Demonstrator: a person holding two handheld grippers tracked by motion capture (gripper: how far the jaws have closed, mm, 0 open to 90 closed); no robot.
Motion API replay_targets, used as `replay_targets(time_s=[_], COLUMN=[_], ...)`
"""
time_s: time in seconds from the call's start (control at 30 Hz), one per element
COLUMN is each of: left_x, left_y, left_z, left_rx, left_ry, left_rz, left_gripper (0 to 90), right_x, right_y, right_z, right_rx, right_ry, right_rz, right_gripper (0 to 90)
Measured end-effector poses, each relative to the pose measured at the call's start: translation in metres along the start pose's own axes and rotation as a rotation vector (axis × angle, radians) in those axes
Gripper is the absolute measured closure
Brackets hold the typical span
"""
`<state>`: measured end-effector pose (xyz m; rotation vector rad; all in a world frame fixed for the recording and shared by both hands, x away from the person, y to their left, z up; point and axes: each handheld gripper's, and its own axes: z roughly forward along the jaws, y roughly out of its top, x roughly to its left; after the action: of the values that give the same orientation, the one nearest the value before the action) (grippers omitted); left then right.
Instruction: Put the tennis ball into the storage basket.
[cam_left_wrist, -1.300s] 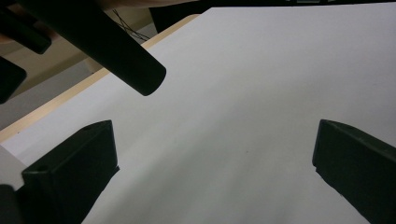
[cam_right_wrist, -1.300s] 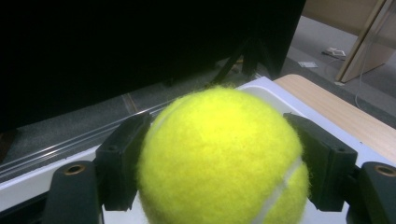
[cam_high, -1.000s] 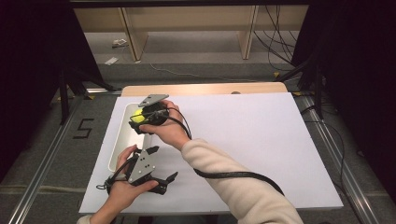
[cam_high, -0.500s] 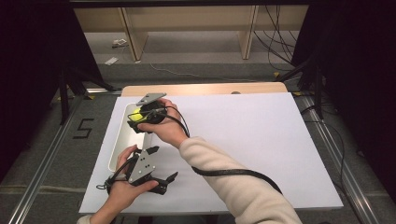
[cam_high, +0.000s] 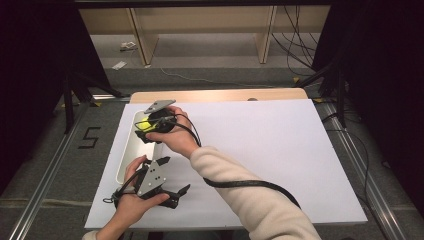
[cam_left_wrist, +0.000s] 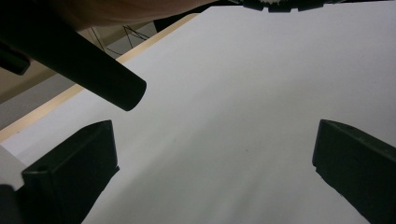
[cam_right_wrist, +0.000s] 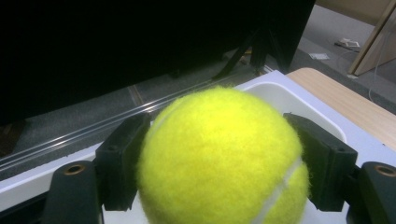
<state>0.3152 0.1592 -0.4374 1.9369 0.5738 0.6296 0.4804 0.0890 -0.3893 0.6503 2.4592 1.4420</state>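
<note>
— Right gripper (cam_right_wrist: 219, 182) clamped on fuzzy yellow tennis ball (cam_right_wrist: 219, 163), over long white plastic tray (cam_high: 131, 150) at white tabletop's (cam_high: 260, 150) left edge.

— Left gripper (cam_left_wrist: 215, 168)?

— Jaws wide apart, nothing between, above bare tabletop; seen close.

Dim room, bright white tabletop, dark edges, soft close-up focus

1. Setting: a recording bay in a lab or studio, not a home.
2. Table (cam_high: 260, 150): white sheet over a wooden top, lit from above.
3. Surround: black drapes (cam_high: 35, 75) left and right.
4. Floor: grey carpet with a taped numeral "5" (cam_high: 89, 137) and metal rails (cam_high: 42, 192) on the left.
5. Far side: bare wooden shelving (cam_high: 200, 25), loose black cables (cam_high: 295, 40).
</note>
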Motion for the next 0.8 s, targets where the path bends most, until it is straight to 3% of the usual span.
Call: replay_targets(time_s=[0.8], left_x=[-0.001], left_y=[0.0], left_z=[-0.001], left_rx=[-0.001], left_ry=[-0.001], left_rz=[0.002], left_gripper=[0.0], right_x=[0.002], right_y=[-0.002], right_z=[0.012], right_rx=[0.023], right_ry=[0.026], right_rz=[-0.009], right_gripper=[27.2])
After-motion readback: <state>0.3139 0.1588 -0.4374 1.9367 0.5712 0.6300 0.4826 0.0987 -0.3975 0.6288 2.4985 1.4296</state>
